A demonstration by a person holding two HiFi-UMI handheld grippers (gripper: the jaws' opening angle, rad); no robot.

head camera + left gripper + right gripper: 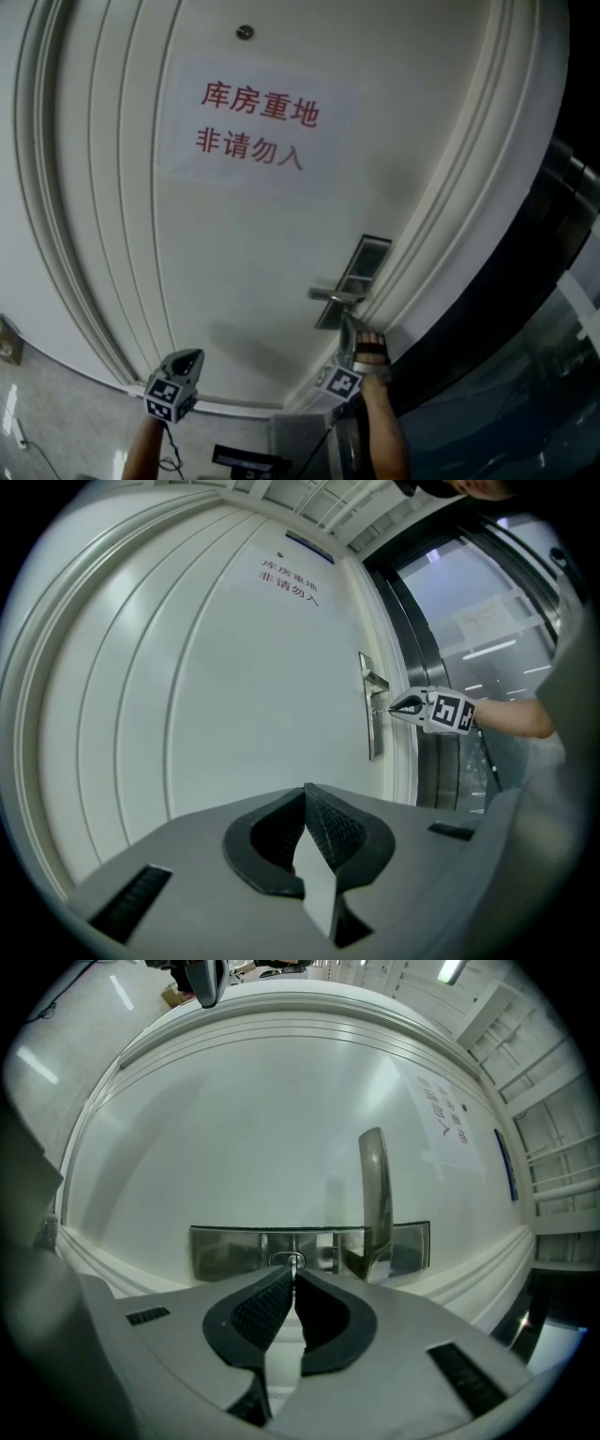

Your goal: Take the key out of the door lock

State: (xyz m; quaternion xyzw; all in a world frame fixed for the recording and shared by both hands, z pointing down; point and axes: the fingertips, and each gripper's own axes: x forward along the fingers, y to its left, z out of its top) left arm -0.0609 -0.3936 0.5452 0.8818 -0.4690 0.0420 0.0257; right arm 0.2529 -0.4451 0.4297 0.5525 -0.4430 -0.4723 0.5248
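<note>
Right gripper view is showing the right gripper clenching the key, which is sitting in the lock; pulling it out is remaining. Left gripper is idling closed, empty, left of the lock.

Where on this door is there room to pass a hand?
Free: the wide bare panel between the sign, the moulding and the handle; the left gripper hangs shut, clear of the door. Crowded: the lock plate by the door's edge, where the right gripper is shut on the key under the handle.
</note>
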